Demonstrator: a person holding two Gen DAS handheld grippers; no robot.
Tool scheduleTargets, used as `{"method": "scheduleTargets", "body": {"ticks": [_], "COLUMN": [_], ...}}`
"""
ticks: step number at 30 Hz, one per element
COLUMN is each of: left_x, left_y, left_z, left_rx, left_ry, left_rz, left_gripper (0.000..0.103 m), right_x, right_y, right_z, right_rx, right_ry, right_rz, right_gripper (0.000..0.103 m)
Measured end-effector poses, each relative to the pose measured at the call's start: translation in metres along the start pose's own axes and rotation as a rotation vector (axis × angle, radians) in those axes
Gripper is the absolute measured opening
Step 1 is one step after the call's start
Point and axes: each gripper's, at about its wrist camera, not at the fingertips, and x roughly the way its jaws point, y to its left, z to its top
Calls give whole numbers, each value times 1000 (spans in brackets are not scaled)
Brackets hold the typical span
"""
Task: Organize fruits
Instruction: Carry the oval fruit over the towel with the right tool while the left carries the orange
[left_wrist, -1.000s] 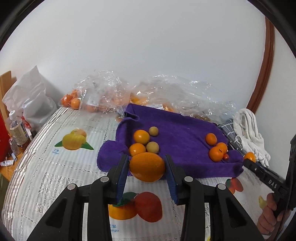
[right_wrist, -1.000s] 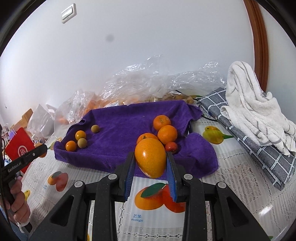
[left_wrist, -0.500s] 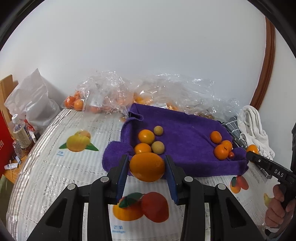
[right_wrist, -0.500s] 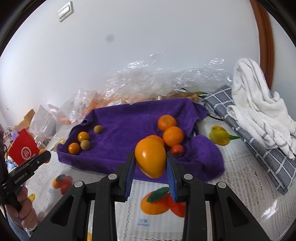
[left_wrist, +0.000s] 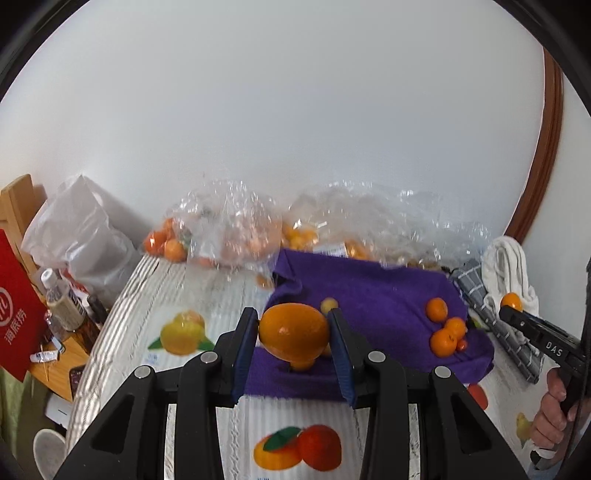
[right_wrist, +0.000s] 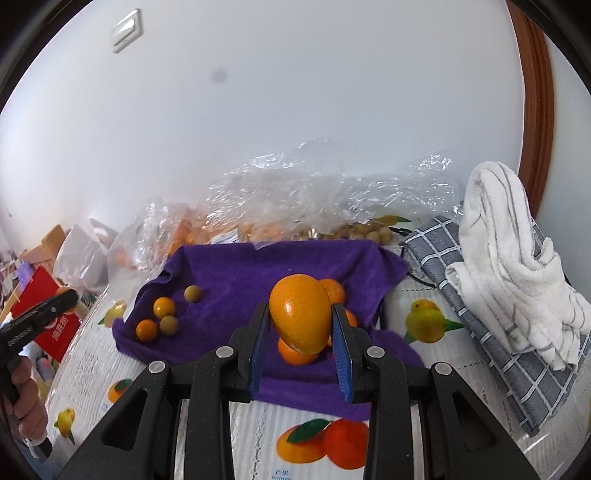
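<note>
On the fruit-printed tablecloth (left_wrist: 207, 417), above the near edge of the purple towel (left_wrist: 373, 302), a large orange mango (left_wrist: 293, 330) is being clamped in the left gripper (left_wrist: 293, 354), and another orange mango (right_wrist: 301, 317) in the right gripper (right_wrist: 301, 354).

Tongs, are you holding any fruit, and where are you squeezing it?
Yes. The left tongs squeeze an orange by its sides. The right tongs squeeze a mango by its sides.

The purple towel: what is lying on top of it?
On the purple towel lie four small fruits at its left and some oranges at its right; the held mango partly covers those.
</note>
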Motion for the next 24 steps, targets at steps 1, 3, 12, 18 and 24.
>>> {"method": "scheduleTargets", "body": {"ticks": [1,3,12,18,24], "left_x": [1,4,28,60,96], "left_y": [1,0,-12,-25,-21], "left_z": [5,14,51,62,51], "left_rx": [-4,-3,-56,-34,-19], "left_ry": [2,0,11,41,117], "left_rz": [3,11,-17,-2,-6], "left_gripper": [37,37,37,37,37], "right_x": [1,4,35,57,96], "right_y": [-2,-5,6,18,13], "right_z": [4,11,50,57,41], "right_rx": [9,27,30,-14,-51], "right_ry": [2,9,53,73,170], "right_rz": [5,22,68,80,65], "right_gripper": [32,32,32,32,32]}}
